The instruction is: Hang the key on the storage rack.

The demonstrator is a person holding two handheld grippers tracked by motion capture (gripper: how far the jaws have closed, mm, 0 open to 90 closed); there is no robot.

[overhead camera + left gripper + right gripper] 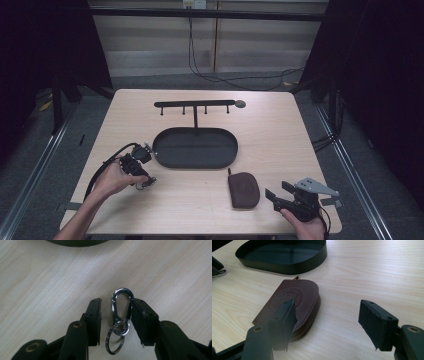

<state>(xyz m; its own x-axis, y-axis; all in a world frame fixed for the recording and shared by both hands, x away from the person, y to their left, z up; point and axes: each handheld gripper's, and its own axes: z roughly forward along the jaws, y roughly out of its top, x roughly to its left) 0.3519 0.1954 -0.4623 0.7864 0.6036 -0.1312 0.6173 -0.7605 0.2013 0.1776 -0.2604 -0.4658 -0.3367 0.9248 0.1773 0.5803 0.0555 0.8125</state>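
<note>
A silver carabiner [114, 308] with a key ring [108, 342] linked to it lies flat on the wooden table. My left gripper [116, 302] is low over it and open, one jaw on each side. The right jaw touches the clip and the left one stands off by a small gap. In the high view this gripper [146, 181] is at the front left with the carabiner [148, 182] at its tips. A brown zipped leather pouch [243, 189] lies front centre. My right gripper [277, 190] stands open just right of it, with the pouch [294, 296] behind its left jaw.
A black oval tray [195, 148] sits mid-table, and its wall [287, 266] shows beyond the pouch. Behind it stands a black hook rack [195, 104] with several pegs. Bare wood lies to the right of the tray and along the front edge.
</note>
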